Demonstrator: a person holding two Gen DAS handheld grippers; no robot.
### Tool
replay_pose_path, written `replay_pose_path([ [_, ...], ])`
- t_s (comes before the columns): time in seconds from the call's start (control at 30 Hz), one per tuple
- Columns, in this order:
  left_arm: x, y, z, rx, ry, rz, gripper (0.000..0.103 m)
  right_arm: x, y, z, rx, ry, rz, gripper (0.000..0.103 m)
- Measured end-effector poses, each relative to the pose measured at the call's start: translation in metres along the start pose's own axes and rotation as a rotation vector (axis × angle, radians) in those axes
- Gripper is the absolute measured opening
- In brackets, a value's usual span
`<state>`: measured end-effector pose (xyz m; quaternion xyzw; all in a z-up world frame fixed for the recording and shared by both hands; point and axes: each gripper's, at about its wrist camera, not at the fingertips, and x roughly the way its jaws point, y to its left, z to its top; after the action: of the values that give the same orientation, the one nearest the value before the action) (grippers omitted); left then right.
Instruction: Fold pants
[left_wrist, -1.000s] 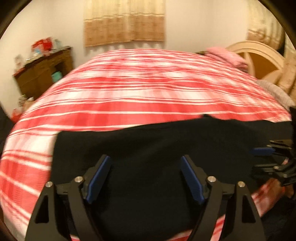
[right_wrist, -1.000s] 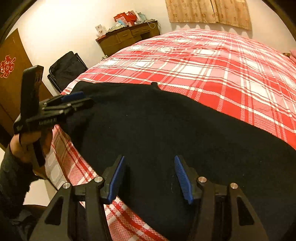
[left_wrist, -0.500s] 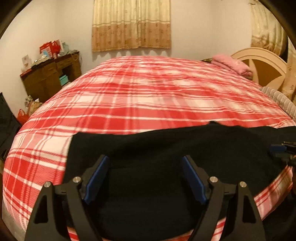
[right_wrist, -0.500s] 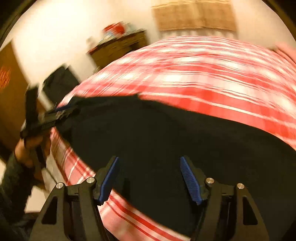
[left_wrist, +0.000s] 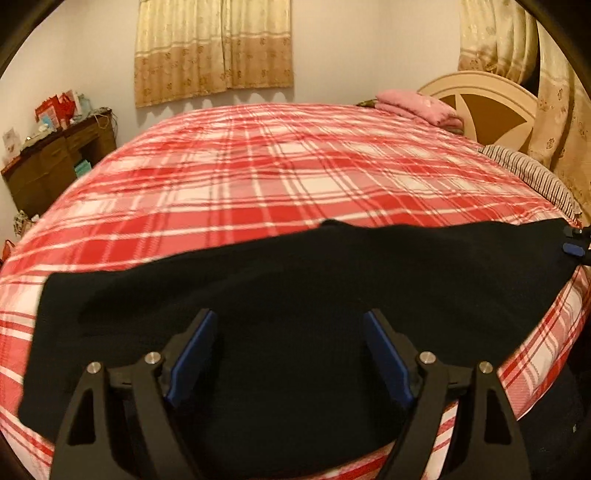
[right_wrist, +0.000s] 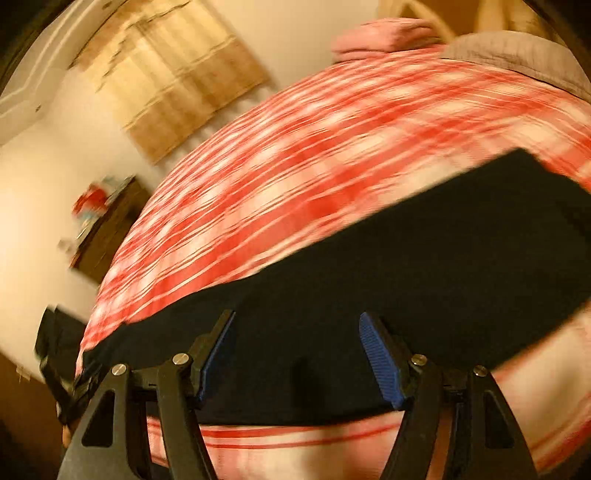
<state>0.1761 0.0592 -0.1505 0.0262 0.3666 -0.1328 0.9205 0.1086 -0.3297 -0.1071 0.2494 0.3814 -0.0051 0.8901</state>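
Note:
Black pants (left_wrist: 295, 291) lie flat across the near edge of a bed with a red and white plaid cover (left_wrist: 280, 173). My left gripper (left_wrist: 288, 347) is open and empty, held just above the pants near their middle. My right gripper (right_wrist: 297, 350) is open and empty over the pants (right_wrist: 388, 266) at the bed's front edge; its view is blurred and tilted. The right gripper's blue tip (left_wrist: 574, 248) shows at the right end of the pants in the left wrist view. The left gripper (right_wrist: 59, 369) shows dimly at the far left of the right wrist view.
A pink folded blanket (left_wrist: 417, 105) and a striped pillow (left_wrist: 532, 177) lie near the cream headboard (left_wrist: 487, 99). A dark wooden dresser (left_wrist: 55, 158) with clutter stands left of the bed. Curtains (left_wrist: 214, 48) hang on the far wall.
Both grippers have swung their views to the right. The right gripper has moved toward the right end of the pants and tilted. The pants lie as before.

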Motion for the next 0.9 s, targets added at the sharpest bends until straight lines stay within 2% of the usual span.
replay_pose_path([
  [0.07,0.008,0.000,-0.003,-0.010,0.029,0.005,0.085,-0.006,-0.012,0.003,0.009,-0.008,-0.007,0.069],
  [0.2,0.006,-0.005,-0.007,0.006,0.020,0.011,0.086,-0.021,-0.016,0.004,-0.004,-0.030,-0.003,0.069],
  [0.33,-0.001,-0.001,-0.005,-0.010,0.004,0.006,0.086,-0.058,-0.024,0.015,0.003,-0.181,-0.024,0.069],
  [0.4,-0.004,0.002,-0.003,-0.009,-0.010,0.021,0.086,-0.087,-0.044,0.024,0.075,-0.268,-0.051,0.069],
  [0.47,-0.006,0.007,-0.001,-0.015,-0.020,0.042,0.086,-0.106,-0.064,0.031,0.139,-0.316,-0.091,0.069],
  [0.57,-0.009,0.018,0.000,-0.029,-0.036,0.076,0.086,-0.117,-0.089,0.035,0.210,-0.319,-0.141,0.069],
  [0.73,-0.013,0.039,0.004,-0.057,-0.047,0.143,0.086,-0.110,-0.117,0.032,0.282,-0.269,-0.140,0.069],
  [0.9,-0.015,0.058,0.003,-0.101,-0.040,0.184,0.087,-0.100,-0.128,0.022,0.304,-0.217,-0.135,0.068],
])
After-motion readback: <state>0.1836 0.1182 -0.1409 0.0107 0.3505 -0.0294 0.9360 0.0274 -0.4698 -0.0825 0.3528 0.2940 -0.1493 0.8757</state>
